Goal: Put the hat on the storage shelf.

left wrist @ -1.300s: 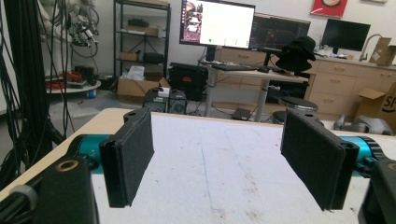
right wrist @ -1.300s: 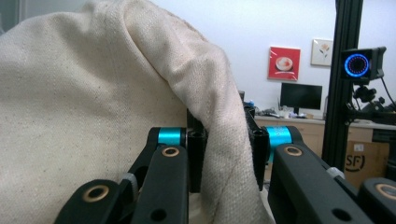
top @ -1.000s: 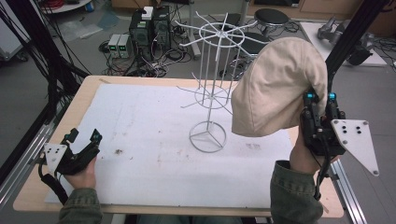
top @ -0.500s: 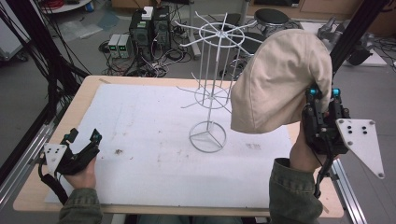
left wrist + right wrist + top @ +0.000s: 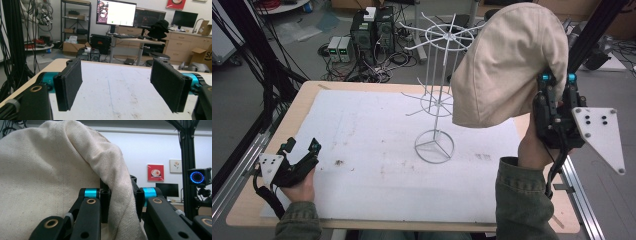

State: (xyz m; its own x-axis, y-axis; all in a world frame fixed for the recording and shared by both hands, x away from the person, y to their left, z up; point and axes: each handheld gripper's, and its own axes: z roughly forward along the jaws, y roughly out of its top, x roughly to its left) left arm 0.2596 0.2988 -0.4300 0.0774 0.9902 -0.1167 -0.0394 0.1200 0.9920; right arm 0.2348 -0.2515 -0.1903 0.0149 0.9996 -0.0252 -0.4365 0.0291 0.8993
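The right gripper [image 5: 557, 82] has carried the beige cap [image 5: 509, 65] upward over the last second, so the cap now hangs level with the top ring of the white wire hat rack [image 5: 438, 90] instead of beside its lower tier. Its jaws are clamped on a fold of the cap's fabric [image 5: 120, 202] (seen close in the right gripper view). That rise suggests the cap is being brought over a rack prong for hanging, and the lift looks nearly high enough.

The cap is in the air above the table's right edge, just right of the rack. The rack stands on the white mat [image 5: 362, 145] near the table's middle, and its spreading wire arms lie between cap and centre post; a prong could snag the cloth, though which prong is nearest is hard to tell.

The left gripper [image 5: 301, 146] rests at the near left corner, jaws wide apart and empty.
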